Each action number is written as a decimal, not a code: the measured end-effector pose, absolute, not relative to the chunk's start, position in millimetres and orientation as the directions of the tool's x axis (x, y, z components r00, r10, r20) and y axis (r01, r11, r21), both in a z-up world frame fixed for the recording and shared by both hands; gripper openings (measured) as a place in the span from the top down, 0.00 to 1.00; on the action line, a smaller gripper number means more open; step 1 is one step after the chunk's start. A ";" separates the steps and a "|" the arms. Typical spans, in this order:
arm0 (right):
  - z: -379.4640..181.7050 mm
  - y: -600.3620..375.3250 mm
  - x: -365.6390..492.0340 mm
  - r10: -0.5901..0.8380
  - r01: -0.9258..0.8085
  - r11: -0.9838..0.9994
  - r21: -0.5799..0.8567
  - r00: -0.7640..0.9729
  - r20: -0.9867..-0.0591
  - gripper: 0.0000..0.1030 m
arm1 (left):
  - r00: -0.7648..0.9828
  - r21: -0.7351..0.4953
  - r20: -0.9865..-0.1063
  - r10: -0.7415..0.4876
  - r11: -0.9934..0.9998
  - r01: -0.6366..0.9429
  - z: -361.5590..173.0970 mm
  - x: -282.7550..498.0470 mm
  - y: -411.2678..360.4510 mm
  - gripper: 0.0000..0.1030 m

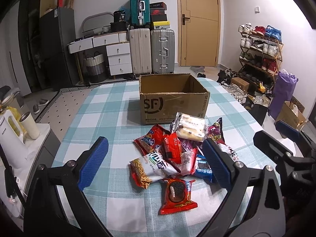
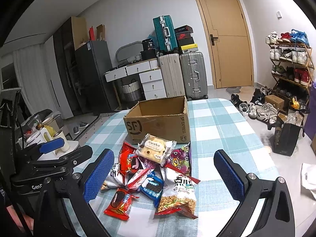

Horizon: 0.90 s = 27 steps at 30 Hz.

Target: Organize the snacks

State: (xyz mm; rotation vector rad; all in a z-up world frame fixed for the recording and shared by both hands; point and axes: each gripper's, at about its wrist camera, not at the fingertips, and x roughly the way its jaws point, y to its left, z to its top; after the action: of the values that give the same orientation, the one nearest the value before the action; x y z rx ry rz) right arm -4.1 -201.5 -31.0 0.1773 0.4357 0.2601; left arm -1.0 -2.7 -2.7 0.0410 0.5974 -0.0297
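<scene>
Both tongs hang above the near edge of a table laid with a blue-and-white check cloth.

Left gripper: jaws spread wide, blue ribbed pads facing each other, nothing between them but air. Snack pile sits just ahead of the tips, partly framed by them. The right pad overlaps the pile's right edge in view; contact cannot be told.

Right gripper: also wide open, holding nothing. The pile lies between and just beyond its fingers, nearer the left pad.

Pile contents, loosely heaped and overlapping:
- red cookie pack, nearest the tongs, lying flat, apart from the heap's top layer
- noodle snack bag, white and red, left of centre in the left view
- blue cookie pack, tucked mid-pile
- clear-wrapped cake, perched on top at the far side
- purple candy bag, right of the cake
- several red wrappers underneath, labels unreadable

Cardboard box, open at the top, "SF" printed on its front, stands directly beyond the pile. The cake's far edge comes right up to the box's front wall. The part of the box interior in view shows bare cardboard.

Each gripper shows at the edge of the other's view, side by side.
</scene>
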 end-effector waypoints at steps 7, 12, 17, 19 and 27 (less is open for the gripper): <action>-32.3 -201.7 -3.4 0.288 -0.210 0.951 0.228 0.873 -0.394 0.00 | 0.822 0.023 -0.569 -0.021 0.999 0.041 -4.5 -0.2 -2.5 0.07; -33.9 -203.8 -3.2 0.287 -0.205 0.950 0.235 0.870 -0.402 0.00 | 0.819 0.019 -0.573 -0.020 0.999 0.037 -5.3 -0.5 -0.8 0.07; -39.5 -209.0 -0.3 0.283 -0.192 0.950 0.246 0.863 -0.419 0.00 | 0.811 0.000 -0.584 -0.029 0.999 0.036 -8.6 2.8 5.5 0.07; -41.5 -210.2 -0.1 0.278 -0.185 0.951 0.246 0.861 -0.427 0.00 | 0.810 -0.001 -0.586 -0.029 0.999 0.035 -9.6 3.5 7.0 0.07; -55.8 -216.8 4.0 0.267 -0.171 0.956 0.239 0.845 -0.464 0.00 | 0.801 -0.010 -0.598 -0.033 0.999 0.034 -17.2 9.9 11.3 0.07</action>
State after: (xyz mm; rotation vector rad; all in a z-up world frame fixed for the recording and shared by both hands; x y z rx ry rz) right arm 4.0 -216.8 -55.8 0.1915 0.5158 0.2325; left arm 9.9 11.3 -17.2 0.0015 0.6416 -0.0360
